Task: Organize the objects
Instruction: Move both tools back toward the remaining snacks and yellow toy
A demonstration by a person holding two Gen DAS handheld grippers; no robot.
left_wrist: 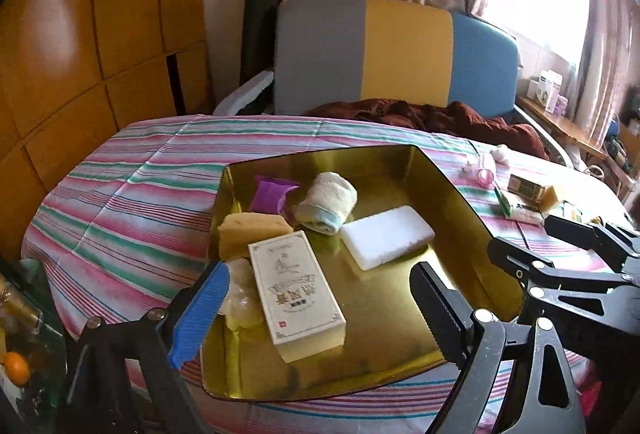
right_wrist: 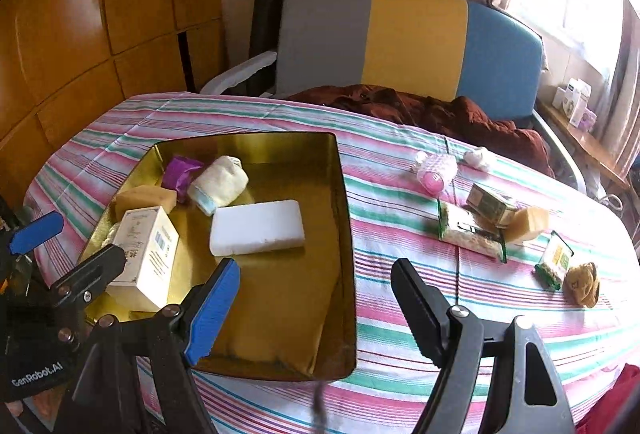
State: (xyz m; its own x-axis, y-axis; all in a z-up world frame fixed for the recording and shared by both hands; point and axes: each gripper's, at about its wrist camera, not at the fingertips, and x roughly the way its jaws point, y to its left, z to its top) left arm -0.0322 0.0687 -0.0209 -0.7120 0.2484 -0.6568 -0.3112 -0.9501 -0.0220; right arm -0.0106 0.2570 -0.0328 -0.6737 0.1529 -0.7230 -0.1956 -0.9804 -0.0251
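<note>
Gold tray (right_wrist: 344, 234) sits on the striped bench (right_wrist: 400, 274), and it's already filling up: white block (right_wrist: 256, 233), cream box (right_wrist: 148, 254), rolled towel (right_wrist: 220, 182), purple packet (right_wrist: 180, 170) and a yellow sponge (right_wrist: 144, 198) are all inside. What's left lies loose on the cloth, well off to the right of the tray: a pink bottle (right_wrist: 436, 174), a green-edged packet (right_wrist: 472, 238), a small green carton (right_wrist: 490, 206), a tan chunk (right_wrist: 528, 224), another small packet (right_wrist: 554, 264) and a brown lump (right_wrist: 584, 284).

Right hand-held gripper (right_wrist: 316, 298) hangs over the tray's near right corner, jaws parted, nothing between them. One finger is above the tray floor, the other out over the cloth. The loose pile lies ahead and to the right of it. The green-edged packet is the nearest piece, and its long axis slants from upper left to lower right across this gripper's line.

Left hand-held gripper (left_wrist: 320, 298) is spread wide as well and holds nothing, hovering over the near end of the tray with the cream box (left_wrist: 296, 294) just beyond its fingers. From there the leftovers are far off to the right, past the tray wall.

So the right hand is clearly closer to the unsorted lot. I'd expect it to swing right and forward, and it may need to turn its wrist to bite across that packet's narrow side.
</note>
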